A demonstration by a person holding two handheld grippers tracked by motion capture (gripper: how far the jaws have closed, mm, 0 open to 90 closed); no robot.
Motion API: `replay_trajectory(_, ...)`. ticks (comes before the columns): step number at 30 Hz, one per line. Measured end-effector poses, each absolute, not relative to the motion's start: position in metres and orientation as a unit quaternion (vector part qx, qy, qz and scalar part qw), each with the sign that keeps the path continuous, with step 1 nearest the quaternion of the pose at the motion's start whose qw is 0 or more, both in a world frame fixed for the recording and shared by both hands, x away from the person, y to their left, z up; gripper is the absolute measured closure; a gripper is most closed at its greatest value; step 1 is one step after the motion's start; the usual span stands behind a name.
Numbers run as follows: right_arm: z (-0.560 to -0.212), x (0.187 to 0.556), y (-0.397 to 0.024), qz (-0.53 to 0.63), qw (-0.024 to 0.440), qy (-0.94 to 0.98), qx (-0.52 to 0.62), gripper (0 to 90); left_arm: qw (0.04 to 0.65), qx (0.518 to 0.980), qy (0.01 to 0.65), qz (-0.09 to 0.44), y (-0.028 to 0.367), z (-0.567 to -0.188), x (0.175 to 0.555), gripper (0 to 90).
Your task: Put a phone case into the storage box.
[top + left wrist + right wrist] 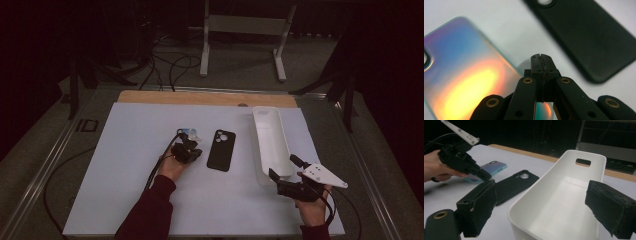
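A: Left tool (pixel 541 58) status?
B: Clenched, pads pressed together, nothing between. Poised low over the near edge of the iridescent phone case (pixel 466 75), tips just off its right-hand rim as seen in left gripper view.
A: Case location?
B: Flat on the white bench (pixel 125 200), left of centre. In high view mostly hidden under left tool (pixel 187 150); pale blue corner (pixel 192 134) peeks out beyond it. In right gripper view, blue-purple case (pixel 491 168) lies behind the left tool (pixel 482 175), camera cut-out at far end.
A: Touching the case?
B: Can't tell. Close above it, contact unclear.
A: Anything beside it?
B: Black phone case (pixel 221 150), back up, just to the right, near but apart from the iridescent one. Also seen in left gripper view (pixel 589 37) and right gripper view (pixel 511 185).
A: Right tool (pixel 544 207)?
B: Released, jaws spread wide, nothing gripped. Held at near end of the white bin (pixel 584 155); bin's near rim sits between the two pads in right gripper view, no pad pressing on it. In high view, right tool (pixel 281 181) by bin's (pixel 265 117) near corner.
A: Bin contents?
B: Bare white inside, handle slot in far wall. Long side running away from person, right of the black case.
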State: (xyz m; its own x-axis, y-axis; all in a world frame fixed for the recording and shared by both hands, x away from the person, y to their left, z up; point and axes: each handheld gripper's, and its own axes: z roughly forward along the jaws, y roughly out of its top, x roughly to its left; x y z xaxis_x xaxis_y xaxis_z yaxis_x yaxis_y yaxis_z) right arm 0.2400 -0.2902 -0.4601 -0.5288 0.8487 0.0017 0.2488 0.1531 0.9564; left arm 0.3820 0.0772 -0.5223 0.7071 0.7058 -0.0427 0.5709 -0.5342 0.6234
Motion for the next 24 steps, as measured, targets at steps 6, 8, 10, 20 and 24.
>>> replay_trajectory(6, -0.460, 0.241, -0.291, 0.520, 0.291, 0.702, 0.389, 9.8, 0.317, 0.846, 0.412, 0.117, 0.119, -0.522, 0.374, 90.0)
replay_trajectory(8, -0.459, 0.241, -0.291, 0.522, 0.291, 0.701, 0.389, 9.8, 0.317, 0.843, 0.418, 0.116, 0.128, -0.524, 0.372, 90.0)
replay_trajectory(10, -0.459, 0.241, -0.290, 0.522, 0.291, 0.701, 0.389, 9.8, 0.319, 0.843, 0.418, 0.116, 0.129, -0.525, 0.371, 90.0)
replay_trajectory(20, -0.457, 0.241, -0.293, 0.525, 0.294, 0.699, 0.387, 9.7, 0.409, 0.806, 0.407, 0.131, 0.140, -0.501, 0.357, 84.0)
replay_trajectory(24, -0.456, 0.242, -0.295, 0.527, 0.291, 0.698, 0.387, 9.8, 0.464, 0.776, 0.391, 0.171, 0.165, -0.474, 0.334, 72.2)
